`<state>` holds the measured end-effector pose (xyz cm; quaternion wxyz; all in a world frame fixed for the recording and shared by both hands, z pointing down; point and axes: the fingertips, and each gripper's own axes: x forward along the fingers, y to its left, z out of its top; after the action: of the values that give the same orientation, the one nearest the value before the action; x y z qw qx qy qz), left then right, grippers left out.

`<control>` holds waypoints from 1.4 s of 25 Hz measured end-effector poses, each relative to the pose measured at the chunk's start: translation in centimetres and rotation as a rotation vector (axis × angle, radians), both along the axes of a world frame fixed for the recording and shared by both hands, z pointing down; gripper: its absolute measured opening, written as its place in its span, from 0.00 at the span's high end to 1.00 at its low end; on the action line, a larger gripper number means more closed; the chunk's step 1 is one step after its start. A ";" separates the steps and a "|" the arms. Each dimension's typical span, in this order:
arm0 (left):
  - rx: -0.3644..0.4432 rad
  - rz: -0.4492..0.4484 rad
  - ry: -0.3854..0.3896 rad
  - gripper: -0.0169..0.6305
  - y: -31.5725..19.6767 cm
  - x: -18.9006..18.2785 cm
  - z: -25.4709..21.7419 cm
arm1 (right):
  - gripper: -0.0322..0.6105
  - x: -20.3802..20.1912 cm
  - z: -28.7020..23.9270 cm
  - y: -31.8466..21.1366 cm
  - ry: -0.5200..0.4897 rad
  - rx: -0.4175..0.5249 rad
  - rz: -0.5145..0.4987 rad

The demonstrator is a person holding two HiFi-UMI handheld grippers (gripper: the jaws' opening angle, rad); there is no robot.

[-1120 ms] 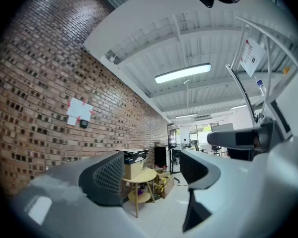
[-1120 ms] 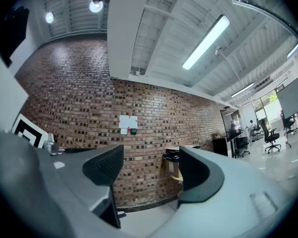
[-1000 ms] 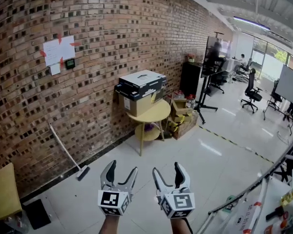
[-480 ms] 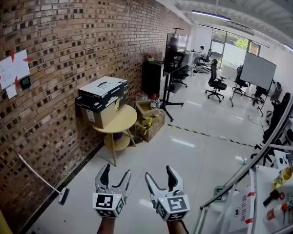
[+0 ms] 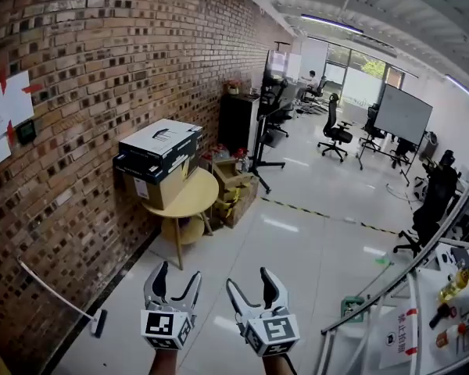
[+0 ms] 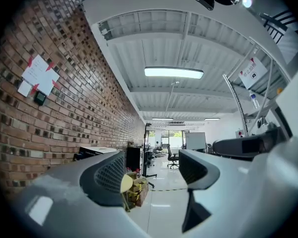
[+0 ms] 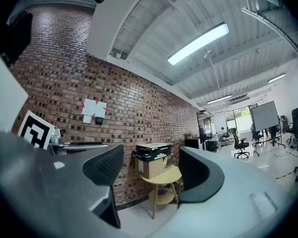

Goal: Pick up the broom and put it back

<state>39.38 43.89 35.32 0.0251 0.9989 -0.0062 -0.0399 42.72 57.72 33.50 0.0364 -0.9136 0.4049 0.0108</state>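
An open office with a pale glossy floor (image 5: 305,241) stretches away toward windows at the upper right. A tall brick wall (image 5: 102,61) fills the left half of the frame. Against it, left of centre, a round yellow table (image 5: 194,198) carries stacked cardboard boxes (image 5: 158,156). At the lower left, the broom (image 5: 56,297) leans on the wall, head on the floor and handle slanting up to the left. At the bottom centre, the left gripper (image 5: 177,272) and right gripper (image 5: 248,278) sit side by side. Both have jaws spread wide with nothing between them, well apart from the broom.
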 end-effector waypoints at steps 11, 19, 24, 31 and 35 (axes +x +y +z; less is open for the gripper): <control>0.009 -0.497 -0.053 0.45 -19.2 -9.0 3.8 | 0.42 -1.7 4.4 -21.7 -0.021 -0.031 -0.467; 0.028 -0.976 -0.061 0.45 -27.9 -22.7 2.0 | 0.42 -11.6 4.2 -36.6 -0.005 -0.034 -0.984; 0.018 -1.147 -0.078 0.45 -28.8 -29.4 2.6 | 0.42 -18.2 5.0 -40.5 0.008 -0.051 -1.177; 0.005 -1.309 -0.093 0.45 -30.8 -38.6 4.4 | 0.42 -27.9 6.6 -45.2 0.038 -0.074 -1.350; 0.019 -1.324 -0.075 0.45 -33.8 -44.1 4.5 | 0.48 -33.5 6.2 -48.8 0.057 -0.039 -1.376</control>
<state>-4.76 10.05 39.85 -0.0139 0.7849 -0.6194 -0.0120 9.25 8.91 39.69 0.0079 -0.4486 0.8937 0.0018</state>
